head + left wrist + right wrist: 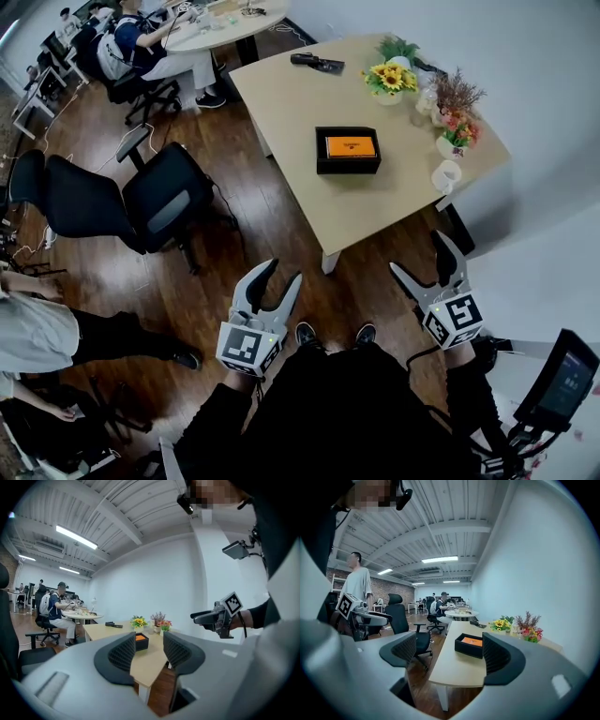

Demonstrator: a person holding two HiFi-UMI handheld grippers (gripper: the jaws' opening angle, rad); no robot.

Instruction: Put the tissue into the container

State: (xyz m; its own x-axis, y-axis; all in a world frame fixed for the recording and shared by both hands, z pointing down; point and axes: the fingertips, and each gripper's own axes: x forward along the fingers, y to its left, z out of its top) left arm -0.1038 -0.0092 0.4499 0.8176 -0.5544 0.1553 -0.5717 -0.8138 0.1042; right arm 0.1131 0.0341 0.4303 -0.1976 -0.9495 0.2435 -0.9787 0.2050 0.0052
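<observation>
While left tool and right tool gape empty, the black container holds an orange pack.

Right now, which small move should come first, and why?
Probably step closer to the table first. The left tool and the right tool are both open and empty, held over the floor short of the table edge, and the black box sits further in on the table.

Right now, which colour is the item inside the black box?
The item is orange, clearest in the head view.
</observation>
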